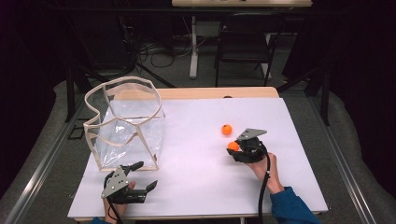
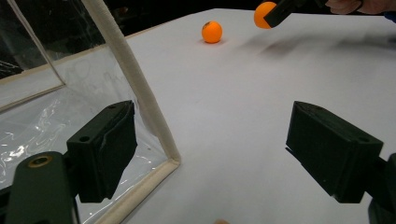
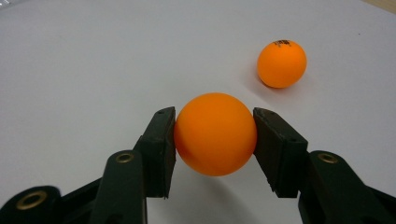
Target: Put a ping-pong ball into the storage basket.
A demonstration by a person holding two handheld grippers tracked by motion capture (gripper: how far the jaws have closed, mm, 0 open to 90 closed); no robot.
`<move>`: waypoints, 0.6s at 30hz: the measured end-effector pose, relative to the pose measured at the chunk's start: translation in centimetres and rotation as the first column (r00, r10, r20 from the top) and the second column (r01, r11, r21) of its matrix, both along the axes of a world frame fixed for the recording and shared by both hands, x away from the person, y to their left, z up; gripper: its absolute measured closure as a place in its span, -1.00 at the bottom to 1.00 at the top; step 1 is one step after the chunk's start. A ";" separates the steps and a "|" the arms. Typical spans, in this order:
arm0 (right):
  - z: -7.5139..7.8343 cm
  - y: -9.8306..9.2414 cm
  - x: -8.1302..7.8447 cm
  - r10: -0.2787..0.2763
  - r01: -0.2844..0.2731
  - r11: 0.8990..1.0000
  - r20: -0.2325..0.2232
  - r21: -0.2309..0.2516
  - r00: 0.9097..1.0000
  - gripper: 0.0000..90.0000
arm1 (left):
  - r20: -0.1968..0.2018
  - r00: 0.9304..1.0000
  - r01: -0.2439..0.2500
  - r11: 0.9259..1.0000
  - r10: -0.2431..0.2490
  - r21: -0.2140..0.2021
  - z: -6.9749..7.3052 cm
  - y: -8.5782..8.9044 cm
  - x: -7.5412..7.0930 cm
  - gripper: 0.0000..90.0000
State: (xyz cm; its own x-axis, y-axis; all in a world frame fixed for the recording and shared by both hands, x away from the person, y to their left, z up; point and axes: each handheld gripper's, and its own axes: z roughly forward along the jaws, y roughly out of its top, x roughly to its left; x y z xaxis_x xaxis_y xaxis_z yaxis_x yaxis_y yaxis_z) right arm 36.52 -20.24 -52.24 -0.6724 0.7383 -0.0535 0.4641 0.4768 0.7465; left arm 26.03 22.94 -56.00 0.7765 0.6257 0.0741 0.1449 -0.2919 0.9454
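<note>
- Right gripper (image 3: 215,140), lower right of centre in the high view: clamped on an orange ball (image 3: 215,133), one black pad pressed to each side of it.
- Held ball raised just clear of the white table top (image 1: 196,154), its shadow below it in the left gripper view.
- Second orange ball (image 1: 227,129) lying loose on the white surface, just up and left of the held one; seen at upper right in the right gripper view, with a dark print mark on top.
- Clear plastic bag (image 1: 126,126) with a cream-taped rim, standing open at left of the high view; nothing visible inside.
- Left gripper (image 1: 138,176), lower left of the high view: jaws wide apart, holding nothing, just below the bag's near bottom corner.
</note>
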 end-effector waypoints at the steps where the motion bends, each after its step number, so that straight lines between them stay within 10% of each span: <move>1: 0.0 0.0 0.0 0.003 -0.003 1.000 0.001 0.000 1.000 0.13 | 0.000 1.000 0.001 1.000 -0.001 0.000 0.0 0.0 0.0 -0.64; 18: 0.5 0.7 -0.5 0.042 -0.042 0.999 0.021 0.024 0.999 0.13 | 0.006 1.000 0.002 1.000 -0.002 -0.016 0.1 0.1 -0.1 -0.64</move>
